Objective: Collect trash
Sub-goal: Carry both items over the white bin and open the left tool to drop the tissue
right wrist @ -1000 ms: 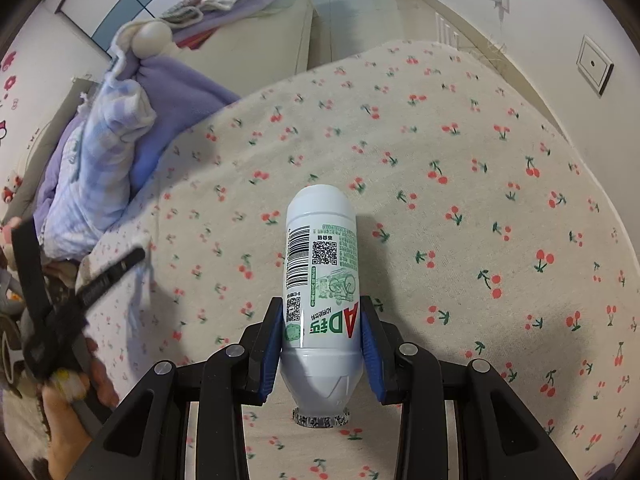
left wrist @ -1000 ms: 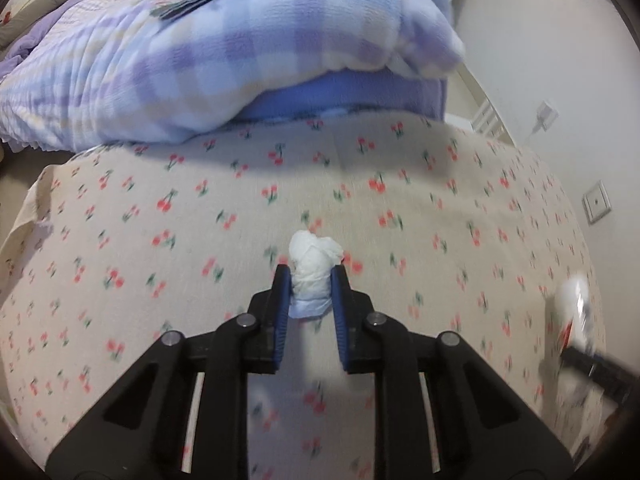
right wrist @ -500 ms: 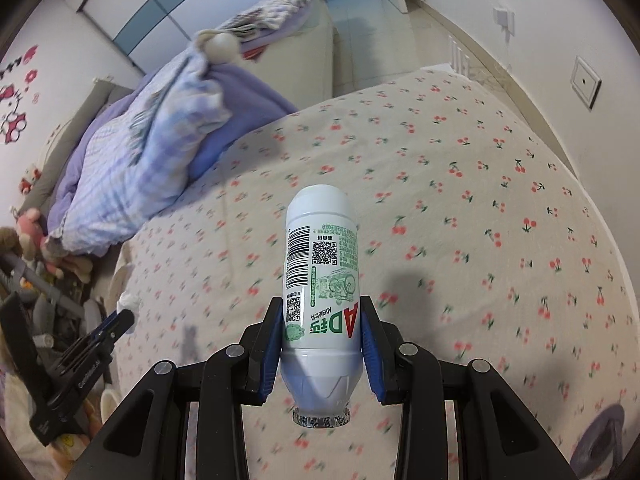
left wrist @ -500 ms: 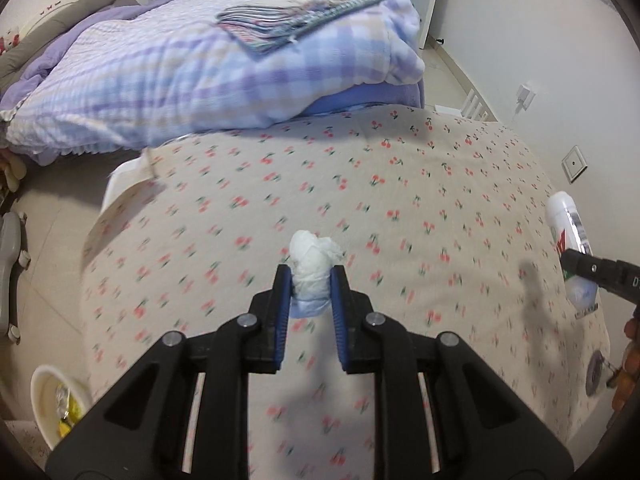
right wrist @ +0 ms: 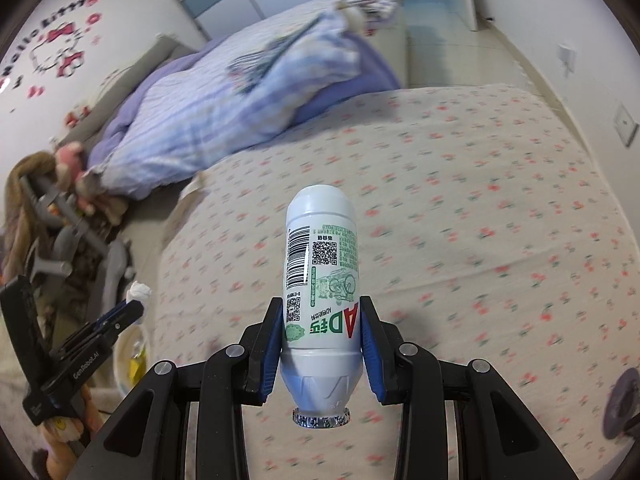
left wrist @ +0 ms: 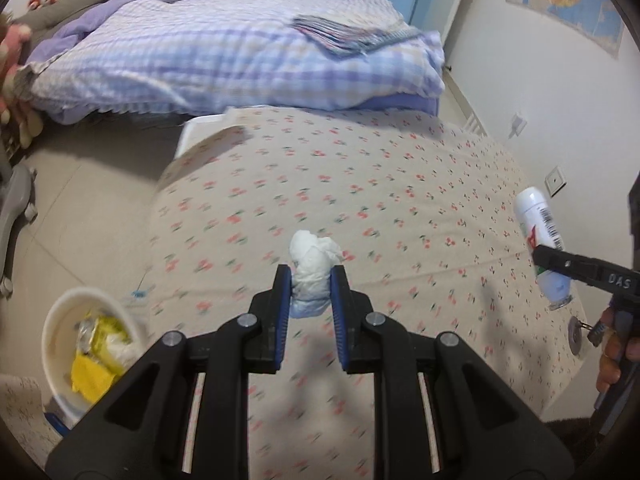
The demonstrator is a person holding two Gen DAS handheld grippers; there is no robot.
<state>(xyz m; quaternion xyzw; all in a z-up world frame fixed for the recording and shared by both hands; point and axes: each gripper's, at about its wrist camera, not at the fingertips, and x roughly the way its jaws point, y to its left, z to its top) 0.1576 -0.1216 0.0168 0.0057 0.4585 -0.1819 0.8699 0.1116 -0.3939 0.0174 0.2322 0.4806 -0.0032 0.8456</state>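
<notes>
Bed (left wrist: 380, 200): biggest thing in shot, covered by a beige sheet with a red cherry print, filling the middle of both wrist views.
Quilt (left wrist: 224, 48): lilac-and-white check, heaped at the far end of the bed, with a folded striped cloth (left wrist: 348, 36) lying on top of it.
Floor (left wrist: 80, 184): pale tiles, showing to the left of the bed in the left wrist view.
Bin (left wrist: 56, 320): a round white tub on the floor just beside the bed's near left corner, open at the top; inside sit yellow wrappers, something silvery and crumpled, and some white paper. How full it is below that, I cannot tell.
Bottle (right wrist: 320, 288): white plastic drink bottle with a green label, barcode and QR codes, held off the bed with its foil-sealed mouth toward the camera and its rounded base pointing away. Whether anything is in it cannot be seen.
Right gripper (right wrist: 320, 344): blue pads pinching the bottle's lower label from both sides, up in the air above the cherry sheet.
Tissue wad (left wrist: 314, 268): crumpled white paper with a bluish lower end, lifted clear of the sheet.
Left gripper (left wrist: 307, 300): pads squeezed onto the tissue wad, held over the bed's near part, the bin down to its left.
</notes>
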